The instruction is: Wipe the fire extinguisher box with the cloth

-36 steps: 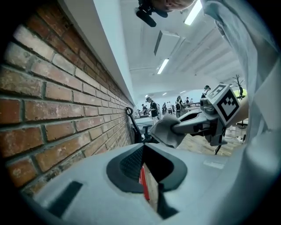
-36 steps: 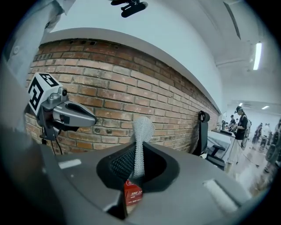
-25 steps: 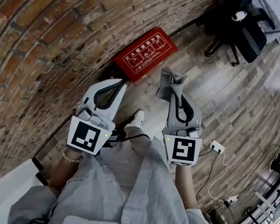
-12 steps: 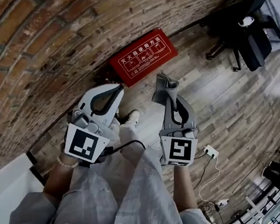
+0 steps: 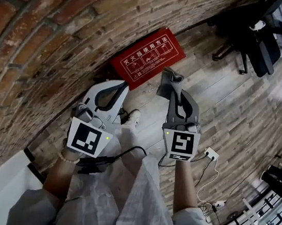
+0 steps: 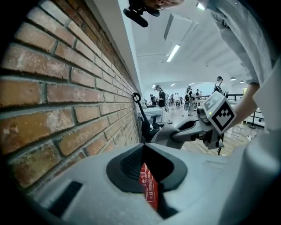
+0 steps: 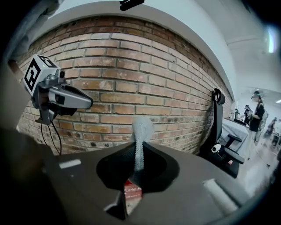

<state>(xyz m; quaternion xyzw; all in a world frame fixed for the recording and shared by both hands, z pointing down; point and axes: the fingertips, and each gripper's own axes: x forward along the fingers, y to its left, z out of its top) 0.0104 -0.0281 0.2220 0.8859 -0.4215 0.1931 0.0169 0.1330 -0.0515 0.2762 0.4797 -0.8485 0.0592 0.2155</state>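
Though the cloth [image 7: 142, 127] looks soft, limp and light, the right gripper [image 5: 174, 93] pinches it firmly by one end. Ahead lies the stiff, flat-lidded red box [image 5: 147, 57], on the floor [image 5: 224, 110] against the brick wall [image 5: 64, 26]. The left gripper [image 5: 119, 86] is closed on nothing.

Both forearms were held forward and down, side by side and apart. Left gripper [image 5: 122, 85]: jaws were closed together with nothing between them. Right gripper [image 5: 174, 87]: jaws were clamped on the cloth [image 7: 141, 129].
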